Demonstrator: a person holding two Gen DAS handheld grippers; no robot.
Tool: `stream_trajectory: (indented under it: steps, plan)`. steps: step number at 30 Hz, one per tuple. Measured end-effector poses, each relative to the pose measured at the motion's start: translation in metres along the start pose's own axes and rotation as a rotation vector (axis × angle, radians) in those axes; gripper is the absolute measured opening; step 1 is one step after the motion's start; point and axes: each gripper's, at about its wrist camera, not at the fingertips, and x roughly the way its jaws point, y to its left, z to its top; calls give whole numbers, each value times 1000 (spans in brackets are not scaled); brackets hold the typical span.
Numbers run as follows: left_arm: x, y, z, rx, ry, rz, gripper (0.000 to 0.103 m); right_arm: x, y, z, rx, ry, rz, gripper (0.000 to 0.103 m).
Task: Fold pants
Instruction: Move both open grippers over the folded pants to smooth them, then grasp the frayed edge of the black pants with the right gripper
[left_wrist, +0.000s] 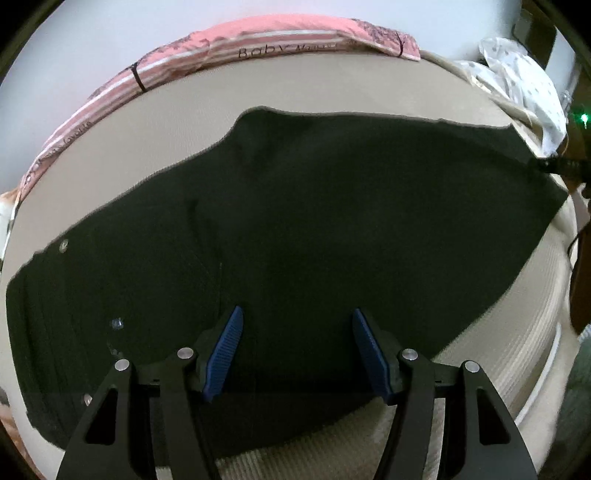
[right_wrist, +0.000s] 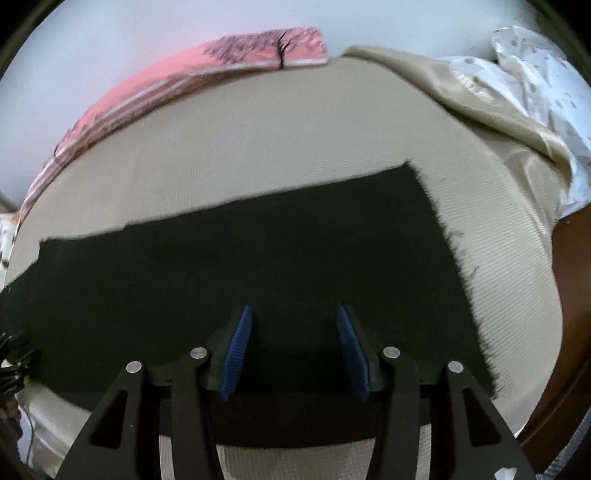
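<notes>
Dark pants (left_wrist: 314, 229) lie flat on a beige mattress (left_wrist: 177, 122). The left wrist view shows the waist end with metal buttons at the left. The right wrist view shows the leg end (right_wrist: 295, 251) with a frayed hem at the right. My left gripper (left_wrist: 297, 321) is open above the near edge of the pants, with nothing between its blue pads. My right gripper (right_wrist: 293, 317) is open above the near edge of the leg, also empty. The right gripper's tip shows at the right edge of the left wrist view (left_wrist: 554, 164).
A pink printed pillow (left_wrist: 258, 40) lies along the far edge of the mattress (right_wrist: 258, 140). A white dotted cloth (right_wrist: 535, 85) and a beige satin sheet (right_wrist: 461, 85) are bunched at the far right. Brown floor (right_wrist: 565, 295) shows past the right edge.
</notes>
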Motion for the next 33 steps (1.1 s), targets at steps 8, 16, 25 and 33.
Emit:
stream_trajectory:
  steps: [8,16,25,33]
  plan:
    - [-20,-1,4,-82,-29,-15,63,-10,-46,28,8,-46,54,42]
    - [-13,-36,40,-106,-86,-37,63,2,-102,73,15,-96,85,27]
    - [10,-64,63,-82,-46,-46,63,35,-109,92,-51,-70,105,26]
    - [26,-67,64,-116,14,-14,63,49,-113,104,-92,-51,125,26]
